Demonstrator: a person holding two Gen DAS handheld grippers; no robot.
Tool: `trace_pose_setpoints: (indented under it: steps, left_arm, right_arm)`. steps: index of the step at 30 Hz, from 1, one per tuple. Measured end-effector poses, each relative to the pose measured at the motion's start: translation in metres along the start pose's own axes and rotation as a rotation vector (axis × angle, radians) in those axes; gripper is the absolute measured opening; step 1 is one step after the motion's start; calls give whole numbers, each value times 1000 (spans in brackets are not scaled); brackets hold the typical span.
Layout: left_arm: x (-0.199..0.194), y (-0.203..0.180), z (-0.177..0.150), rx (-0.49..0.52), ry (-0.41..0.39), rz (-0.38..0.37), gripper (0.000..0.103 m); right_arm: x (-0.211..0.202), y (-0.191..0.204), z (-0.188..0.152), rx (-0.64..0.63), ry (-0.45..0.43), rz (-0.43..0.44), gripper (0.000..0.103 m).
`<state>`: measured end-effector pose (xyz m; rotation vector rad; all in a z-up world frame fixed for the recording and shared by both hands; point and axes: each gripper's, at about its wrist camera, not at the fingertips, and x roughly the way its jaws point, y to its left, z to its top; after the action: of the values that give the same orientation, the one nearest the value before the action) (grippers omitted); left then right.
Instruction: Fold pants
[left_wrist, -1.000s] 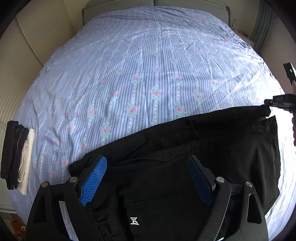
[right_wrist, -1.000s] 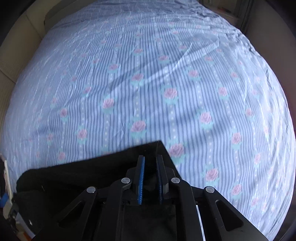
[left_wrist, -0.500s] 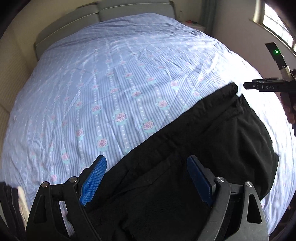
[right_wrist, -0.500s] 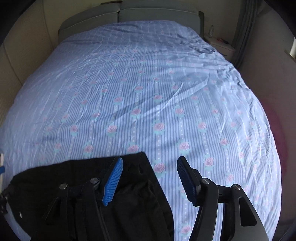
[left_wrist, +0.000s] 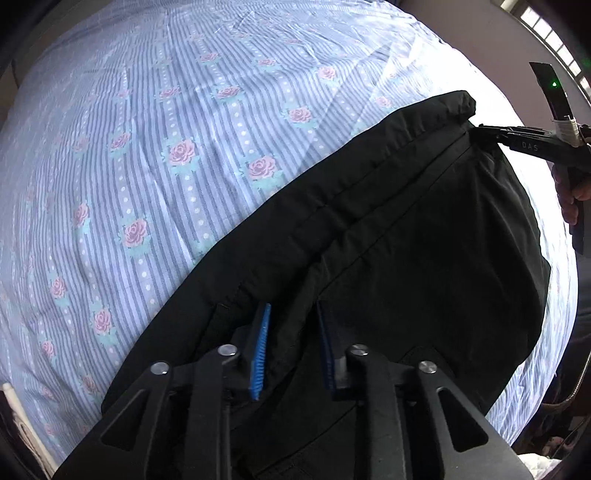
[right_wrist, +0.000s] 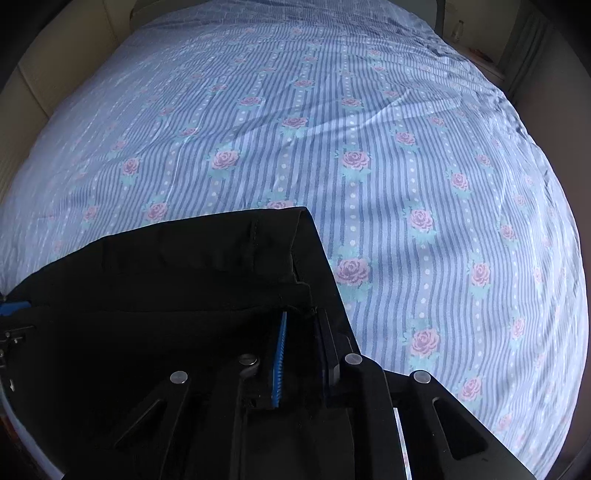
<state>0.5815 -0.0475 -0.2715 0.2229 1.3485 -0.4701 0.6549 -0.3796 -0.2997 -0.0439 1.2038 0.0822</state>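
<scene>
Rose-striped bedsheet (right_wrist: 369, 110) under black pants (left_wrist: 424, 240) — both grippers' jaws just closed, pinching fabric.

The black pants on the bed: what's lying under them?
Under the black pants only the blue striped, rose-printed bedsheet shows, spreading out around them. Whatever lies directly beneath the fabric is covered.

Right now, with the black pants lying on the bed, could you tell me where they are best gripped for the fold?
Probably the pants along their top edge, from above, one end each: it lies as a thick folded ridge. The left gripper and right gripper have just closed on cloth there.
</scene>
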Motion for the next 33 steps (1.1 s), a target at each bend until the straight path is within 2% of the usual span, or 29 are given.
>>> trace_pose_setpoints:
  steps: [1,6,8,10,13,17,19,21,22,25,26,28,29,33]
  left_arm:
    - [-5,-3,-4,5,-10,1,12]
    - [-34,-12,-26,-24,-104,-3,12]
    - [-32,-9,-22,-36,-105,23,11]
    - [-22,-1,-12,-61,-94,51,11]
    - [-9,16,11,-101,-81,74,11]
    - [-3,17,26,-81,-85,111,11]
    - [1,14,26,-63,-70,155,11]
    - [3,28,31,-66,-56,168,12]
    - [6,30,31,-71,-46,172,14]
    - [2,34,34,-91,-62,240,36]
    - [-8,32,32,-93,-92,263,43]
    - [-38,24,22,-68,-177,316,55]
    - [-54,16,15,-36,-219,315,59]
    - [-102,-34,-31,135,-318,306,61]
  right_arm:
    - [-6,2,-2,-5,-14,-1,8]
    - [-62,11,-9,-47,-153,-22,7]
    - [-76,16,-1,-65,-195,-33,6]
    - [-72,22,16,-87,-190,-41,6]
    - [-41,31,40,-103,-130,-90,6]
    - [-11,28,60,-64,-92,-130,6]
    - [-4,30,69,-51,-98,-153,6]
    - [-2,35,75,-62,-105,-171,7]
    - [-5,38,77,-64,-121,-203,11]
    - [-38,41,72,-34,-207,-260,55]
    - [-53,42,67,-31,-246,-278,58]
    - [-86,44,51,-42,-297,-289,58]
    - [-102,44,40,-49,-314,-281,58]
    - [-154,42,-27,-47,-374,-185,60]
